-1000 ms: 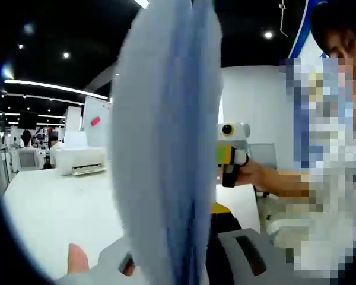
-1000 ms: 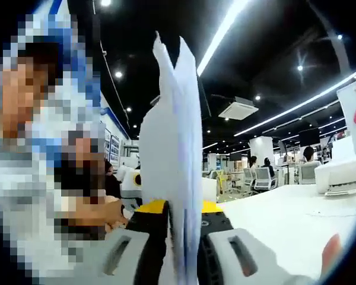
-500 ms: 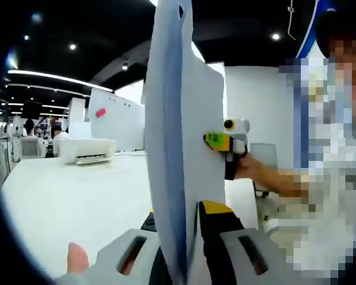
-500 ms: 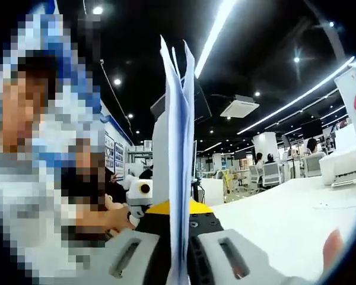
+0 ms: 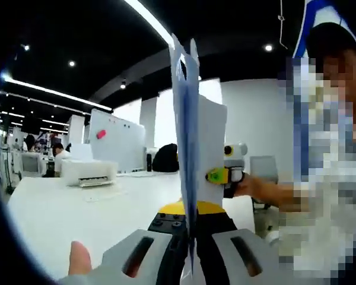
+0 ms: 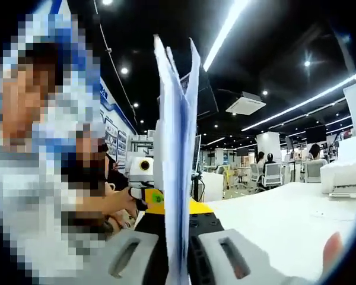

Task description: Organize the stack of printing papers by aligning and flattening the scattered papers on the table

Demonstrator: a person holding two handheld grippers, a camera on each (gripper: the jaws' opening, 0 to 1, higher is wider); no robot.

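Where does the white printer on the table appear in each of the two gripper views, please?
Left gripper view: the white printer sits left of centre, on the far part of the white table, left of the paper stack.
Right gripper view: the printer is at the far right edge, on the table.
Shared landmark: the upright paper stack clamped at the centre of both views.

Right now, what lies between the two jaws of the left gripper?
In the left gripper view, the paper stack stands edge-on between the left gripper's jaws, which are shut on it.
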